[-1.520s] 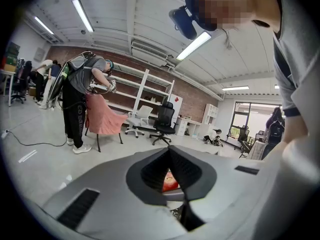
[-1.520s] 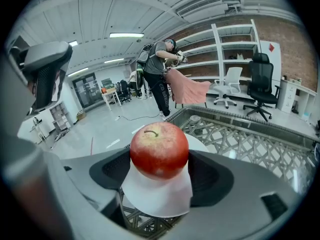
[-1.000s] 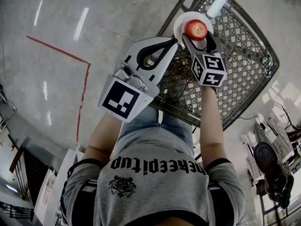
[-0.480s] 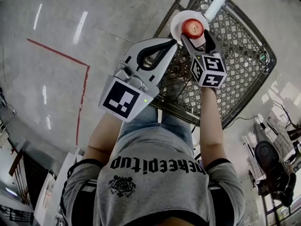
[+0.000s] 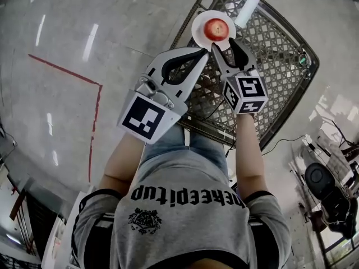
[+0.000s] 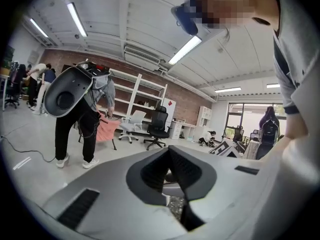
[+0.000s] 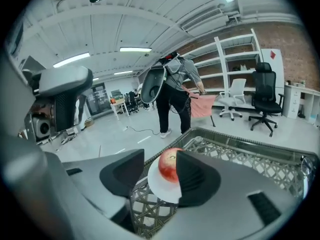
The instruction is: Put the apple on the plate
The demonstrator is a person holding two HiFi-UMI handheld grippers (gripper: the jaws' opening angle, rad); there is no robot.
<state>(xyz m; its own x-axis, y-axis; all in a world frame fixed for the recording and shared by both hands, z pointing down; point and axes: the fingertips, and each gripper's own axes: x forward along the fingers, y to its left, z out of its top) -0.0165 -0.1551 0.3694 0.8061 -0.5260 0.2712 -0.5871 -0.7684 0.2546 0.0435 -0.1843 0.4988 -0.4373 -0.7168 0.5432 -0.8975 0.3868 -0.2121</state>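
Observation:
A red apple [image 5: 216,28] lies on a round white plate [image 5: 199,22] near the edge of a metal lattice table [image 5: 275,66]. My right gripper [image 5: 224,47] hangs just short of the plate, drawn back and above it. Its jaws have just been closing and still stand apart, with nothing between them. In the right gripper view the apple [image 7: 169,166] and plate [image 7: 161,190] sit beyond the gripper [image 7: 161,160]. My left gripper [image 5: 203,52] is beside it, off the table's edge, its tips meeting, empty; the left gripper view shows the gripper [image 6: 168,152] shut.
A white cylinder [image 5: 247,10] lies on the table behind the plate, and a small dark object [image 5: 303,60] sits at the far right rim. A red line [image 5: 95,102] marks the floor. A person [image 7: 172,101] and office chairs [image 7: 265,101] stand farther off.
The right gripper's jaws were around the apple; they have let it go and drawn back toward me. The apple stays on the plate. The left gripper has shifted slightly.

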